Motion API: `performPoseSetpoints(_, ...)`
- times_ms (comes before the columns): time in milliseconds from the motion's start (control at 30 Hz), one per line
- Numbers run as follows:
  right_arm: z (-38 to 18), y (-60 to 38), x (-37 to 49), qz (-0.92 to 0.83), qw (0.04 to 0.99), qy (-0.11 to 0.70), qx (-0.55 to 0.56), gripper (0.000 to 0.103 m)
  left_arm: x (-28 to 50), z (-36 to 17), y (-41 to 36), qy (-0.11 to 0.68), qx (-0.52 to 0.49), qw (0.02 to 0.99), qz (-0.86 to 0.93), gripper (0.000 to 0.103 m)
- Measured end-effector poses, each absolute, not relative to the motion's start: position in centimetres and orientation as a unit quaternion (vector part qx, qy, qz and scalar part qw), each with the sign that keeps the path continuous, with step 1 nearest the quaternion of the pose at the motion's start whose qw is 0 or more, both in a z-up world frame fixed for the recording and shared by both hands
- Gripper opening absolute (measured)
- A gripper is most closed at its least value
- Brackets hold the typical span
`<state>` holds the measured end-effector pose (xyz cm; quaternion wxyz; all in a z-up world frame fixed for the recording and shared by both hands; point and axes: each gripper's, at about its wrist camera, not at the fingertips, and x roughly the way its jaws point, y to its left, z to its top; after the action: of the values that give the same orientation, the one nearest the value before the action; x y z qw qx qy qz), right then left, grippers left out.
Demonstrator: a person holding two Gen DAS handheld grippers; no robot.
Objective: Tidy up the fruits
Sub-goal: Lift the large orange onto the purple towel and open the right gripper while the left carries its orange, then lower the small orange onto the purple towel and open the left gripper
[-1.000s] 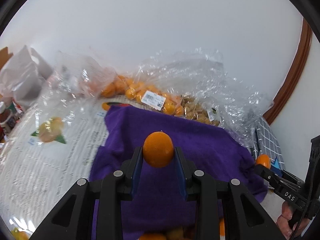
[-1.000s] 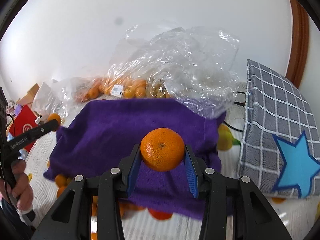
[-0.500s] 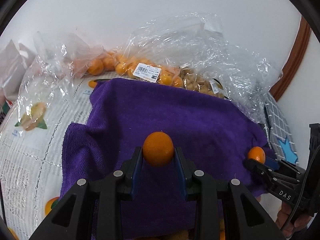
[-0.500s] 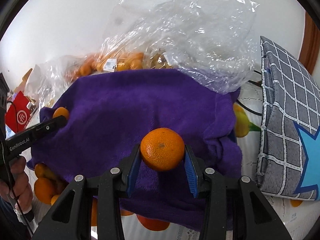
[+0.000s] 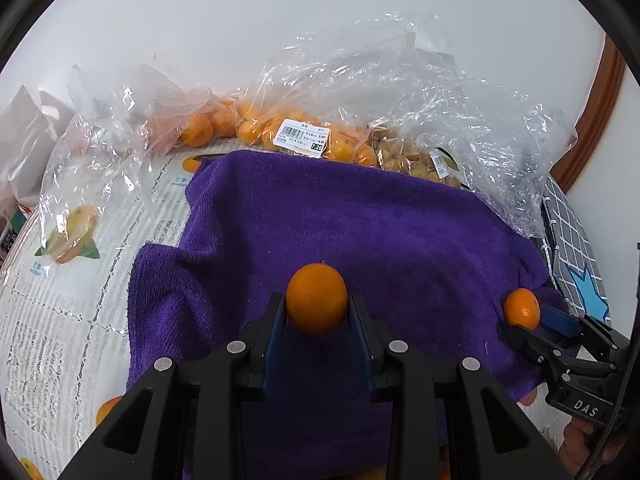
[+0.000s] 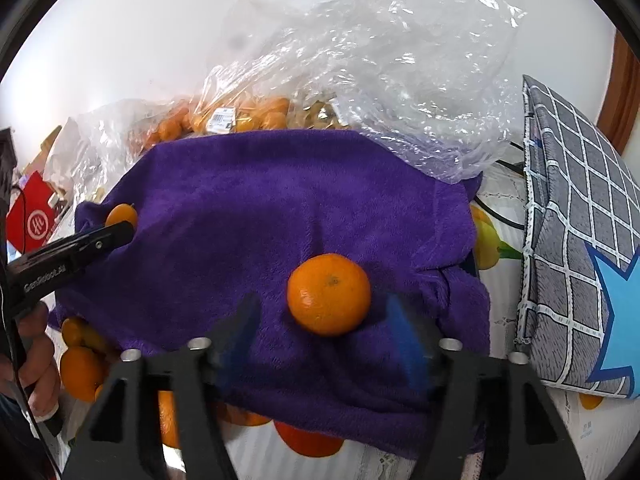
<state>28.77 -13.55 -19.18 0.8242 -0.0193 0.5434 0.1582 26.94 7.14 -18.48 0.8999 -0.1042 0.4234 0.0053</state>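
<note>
My left gripper (image 5: 317,312) is shut on a small orange (image 5: 317,298) and holds it over the purple towel (image 5: 360,224). In the right wrist view it shows at the left (image 6: 120,226) with its orange (image 6: 121,213). My right gripper (image 6: 326,312) is open, fingers blurred. A larger orange (image 6: 329,294) sits between them on the towel (image 6: 280,208), free of both pads. In the left wrist view the right gripper (image 5: 532,326) shows at the towel's right edge with that orange (image 5: 521,308).
Clear plastic bags (image 5: 400,92) with oranges (image 5: 256,124) and a pale fruit lie behind the towel. Loose oranges (image 6: 82,364) lie at the towel's front left edge. A grey checked bag with a blue star (image 6: 580,240) stands at the right. The printed tablecloth (image 5: 52,320) extends left.
Both grippers have moved down and forward over the towel. My right gripper has opened and let go of its orange, which now rests on the towel. The left stays shut on its orange.
</note>
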Motion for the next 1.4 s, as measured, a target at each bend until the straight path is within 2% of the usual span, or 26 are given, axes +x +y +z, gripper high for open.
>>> performPoseSetpoints(400,-17.0,-13.9,27.9,0.138,0.854,0.501,-0.021,0.07,26.9,-18.5,7.3,0.427,-0.11,0.897,0.01,0.03)
performPoseSetpoints(467,-16.5,-14.2,27.7,0.134,0.861,0.491,-0.011,0.07,26.7,-18.2,7.3,0.42,-0.105,0.901,0.014,0.034)
performPoseSetpoints(533,-16.0,-14.3,27.7,0.136,0.861,0.489,-0.001,0.07,26.5,-17.9,7.4,0.411,-0.108,0.905,0.014,0.042)
performPoseSetpoints(600,-15.7,-14.3,27.8,0.128,0.862,0.491,0.0,0.07,26.3,-17.6,7.6,0.401,-0.113,0.909,0.014,0.044)
performPoseSetpoints(900,-13.9,-14.4,25.9,0.131,0.869,0.477,0.001,0.07,25.4,-16.9,7.5,0.372,-0.119,0.921,0.003,0.051)
performPoseSetpoints(1167,-13.2,-15.2,22.3,0.152,0.87,0.469,0.024,0.07,25.1,-16.3,7.2,0.357,-0.113,0.927,0.005,0.051)
performPoseSetpoints(1267,-13.4,-15.4,21.0,0.159,0.868,0.469,0.032,0.066,25.0,-16.2,7.3,0.355,-0.116,0.928,0.005,0.052)
performPoseSetpoints(1400,-14.0,-15.4,19.8,0.161,0.864,0.476,0.03,0.061,24.7,-15.9,7.8,0.348,-0.128,0.929,0.004,0.057)
